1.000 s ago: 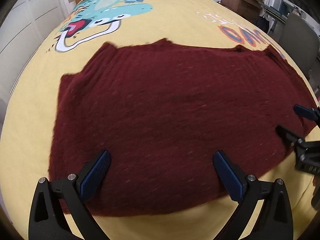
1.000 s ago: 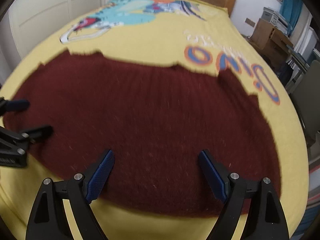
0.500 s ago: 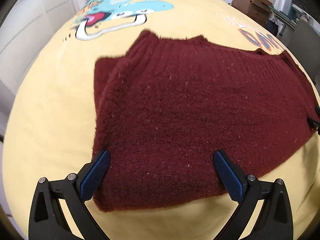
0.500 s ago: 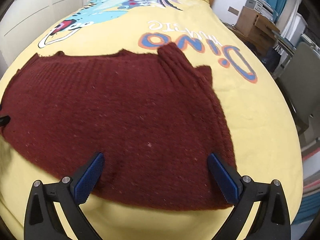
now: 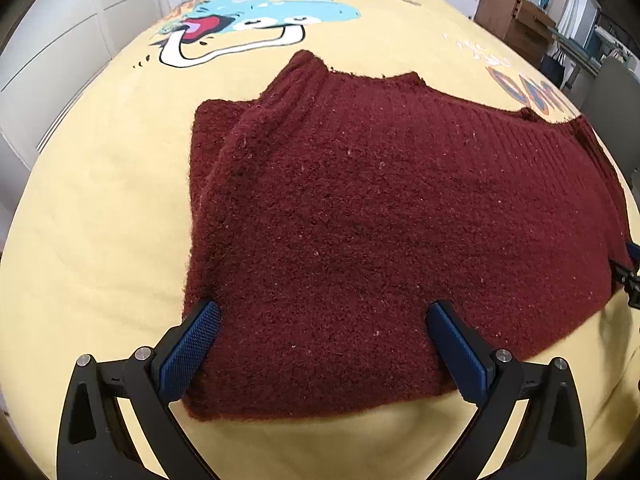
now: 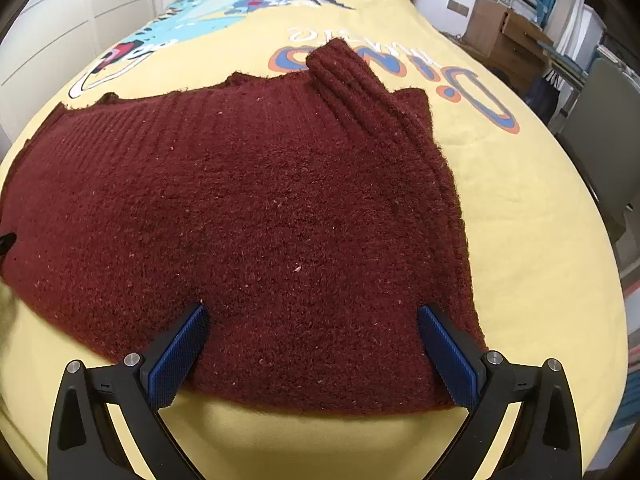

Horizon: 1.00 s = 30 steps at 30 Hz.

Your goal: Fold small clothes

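Dark red knitted sweater [image 5: 380,220] spread flat across the yellow bedspread [image 5: 100,208], both sleeves laid inward over the body, near hem toward the cameras, printed cartoon dinosaur [image 5: 256,20] and lettering [image 6: 400,68] beyond it. Left gripper [image 5: 324,344] poised over the near left corner of the garment, jaws spread wide, blue pads [image 5: 188,350] apart with only flat knit between them, nothing clamped. Right gripper [image 6: 312,344] likewise over the near right corner, jaws wide apart, gripping nothing.
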Available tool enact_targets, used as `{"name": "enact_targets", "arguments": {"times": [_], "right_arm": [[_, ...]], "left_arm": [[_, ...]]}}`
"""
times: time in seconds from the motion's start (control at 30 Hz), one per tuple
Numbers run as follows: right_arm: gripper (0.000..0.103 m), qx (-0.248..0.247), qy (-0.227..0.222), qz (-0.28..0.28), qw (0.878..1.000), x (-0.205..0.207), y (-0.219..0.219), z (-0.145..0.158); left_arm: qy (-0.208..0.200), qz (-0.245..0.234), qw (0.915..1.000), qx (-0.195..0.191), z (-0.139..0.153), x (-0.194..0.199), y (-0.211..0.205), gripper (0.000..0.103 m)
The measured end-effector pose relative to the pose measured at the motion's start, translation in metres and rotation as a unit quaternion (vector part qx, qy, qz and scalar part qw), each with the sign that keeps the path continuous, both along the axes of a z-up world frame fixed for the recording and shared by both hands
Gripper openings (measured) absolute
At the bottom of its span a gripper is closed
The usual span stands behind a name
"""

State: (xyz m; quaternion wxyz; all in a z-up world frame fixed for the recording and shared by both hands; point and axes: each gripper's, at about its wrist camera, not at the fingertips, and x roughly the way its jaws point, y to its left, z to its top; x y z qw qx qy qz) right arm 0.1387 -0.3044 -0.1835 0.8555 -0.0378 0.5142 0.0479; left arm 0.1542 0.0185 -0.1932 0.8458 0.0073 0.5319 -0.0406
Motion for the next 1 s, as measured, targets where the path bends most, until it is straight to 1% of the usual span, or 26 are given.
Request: {"name": "enact_targets", "arguments": {"times": [0.07,0.17,0.2,0.3,0.37,0.43,0.53,0.57,0.73,0.83,0.93,0.97,1.0], "right_arm": [[0.103,0.001,0.002,-0.011,1.0,0.0,0.0,0.012],[0.103,0.02,-0.007,-0.025,0.999,-0.004,0.001,0.031],[0.103,0.024,-0.01,-0.024,0.999,-0.008,0.003,0.038],[0.103,0.03,-0.017,-0.015,0.999,-0.018,0.009,0.053],[0.103,0.037,-0.012,-0.008,0.999,-0.027,0.014,0.059],[0.103,0.043,-0.005,-0.004,0.999,-0.033,0.018,0.061],[0.103,0.047,0.003,-0.002,0.999,-0.048,0.024,0.058],[0.103,0.047,0.009,-0.003,0.999,-0.053,0.026,0.055],[0.103,0.046,0.032,-0.009,0.998,-0.059,0.023,0.04],[0.103,0.04,0.04,-0.015,0.998,-0.061,0.018,0.036],[0.103,0.035,0.045,-0.023,0.998,-0.061,0.012,0.034],[0.103,0.034,0.047,-0.026,0.998,-0.061,0.01,0.034],[0.103,0.033,0.048,-0.028,0.998,-0.061,0.008,0.034]], "left_arm": [[0.012,0.004,0.9999,-0.002,0.007,0.001,0.002,0.102],[0.027,0.019,0.999,-0.03,0.021,0.002,0.011,0.102],[0.028,0.026,0.9985,-0.04,0.028,0.002,0.016,0.102],[0.028,0.037,0.9975,-0.053,0.046,0.003,0.033,0.102],[0.034,0.044,0.9965,-0.063,0.052,0.007,0.047,0.102],[0.037,0.053,0.9958,-0.065,0.054,0.011,0.059,0.102],[0.05,0.066,0.9942,-0.068,0.045,0.018,0.075,0.102],[0.057,0.069,0.993,-0.077,0.04,0.021,0.078,0.102],[0.107,0.085,0.9815,-0.135,0.003,0.03,0.085,0.102],[0.113,0.087,0.9767,-0.161,-0.011,0.032,0.083,0.102],[0.106,0.084,0.9768,-0.166,-0.016,0.029,0.079,0.101],[0.11,0.076,0.9767,-0.168,-0.017,0.028,0.076,0.1],[0.115,0.07,0.9766,-0.167,-0.019,0.027,0.075,0.096]]}}
